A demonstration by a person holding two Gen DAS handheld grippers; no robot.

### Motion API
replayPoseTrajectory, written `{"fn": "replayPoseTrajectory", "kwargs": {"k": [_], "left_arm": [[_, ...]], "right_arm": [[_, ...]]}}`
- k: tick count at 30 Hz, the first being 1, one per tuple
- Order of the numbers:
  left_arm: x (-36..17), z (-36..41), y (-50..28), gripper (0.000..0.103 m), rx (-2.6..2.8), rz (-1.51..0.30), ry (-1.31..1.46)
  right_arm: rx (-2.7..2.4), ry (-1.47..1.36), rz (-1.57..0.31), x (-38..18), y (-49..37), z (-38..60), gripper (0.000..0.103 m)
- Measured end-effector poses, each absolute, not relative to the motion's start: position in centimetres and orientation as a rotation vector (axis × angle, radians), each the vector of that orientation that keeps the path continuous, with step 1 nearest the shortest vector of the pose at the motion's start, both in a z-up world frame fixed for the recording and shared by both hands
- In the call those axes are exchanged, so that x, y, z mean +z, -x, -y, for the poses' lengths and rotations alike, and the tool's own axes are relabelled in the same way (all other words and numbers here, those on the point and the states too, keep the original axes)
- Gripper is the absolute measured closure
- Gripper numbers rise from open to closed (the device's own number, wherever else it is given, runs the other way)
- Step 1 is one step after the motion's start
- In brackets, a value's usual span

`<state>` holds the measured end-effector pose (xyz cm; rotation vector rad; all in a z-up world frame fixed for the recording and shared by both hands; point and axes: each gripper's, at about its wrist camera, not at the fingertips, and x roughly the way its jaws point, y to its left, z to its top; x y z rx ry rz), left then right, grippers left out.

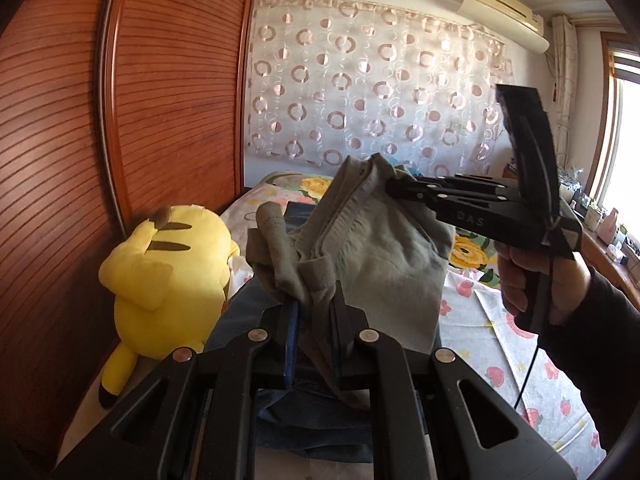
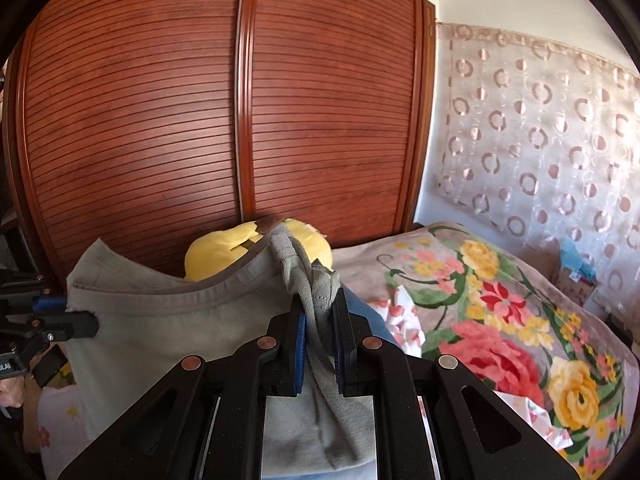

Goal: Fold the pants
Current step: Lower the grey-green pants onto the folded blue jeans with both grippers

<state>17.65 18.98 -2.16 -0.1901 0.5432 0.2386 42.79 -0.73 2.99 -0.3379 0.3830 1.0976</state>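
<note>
Grey pants hang in the air above the bed, held up by the waistband between both grippers. My left gripper is shut on one bunched corner of the waistband. My right gripper is shut on the other corner; it shows in the left wrist view at the upper right, gripped by a hand. In the right wrist view the pants stretch leftward to my left gripper.
A yellow plush toy lies on the bed against the wooden wardrobe. Blue jeans lie on the bed under the pants. A floral blanket covers the bed. A patterned curtain hangs behind.
</note>
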Motion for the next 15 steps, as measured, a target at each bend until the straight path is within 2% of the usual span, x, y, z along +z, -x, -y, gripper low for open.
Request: {"fn": "replayPoseTrajectory", "kwargs": {"k": [9, 11, 13, 15], "left_arm": [[-4.3, -19.6, -17.3, 0.088, 0.257, -0.604, 0.208], [-4.4, -19.7, -17.1, 0.085, 0.249, -0.614, 0.213], [-4.2, -19.9, -16.7, 0.081, 0.249, -0.614, 0.218], [-3.9, -20.0, -16.3, 0.079, 0.253, -0.607, 0.226]], "right_arm": [[1.125, 0.406, -0.470, 1.9, -44.9, -2.7, 0.092], [1.112, 0.384, -0.490, 2.4, -45.4, -2.9, 0.078], [1.090, 0.365, -0.490, 2.8, -45.6, -2.3, 0.071], [1.094, 0.337, -0.475, 3.5, -45.3, -1.3, 0.071]]}}
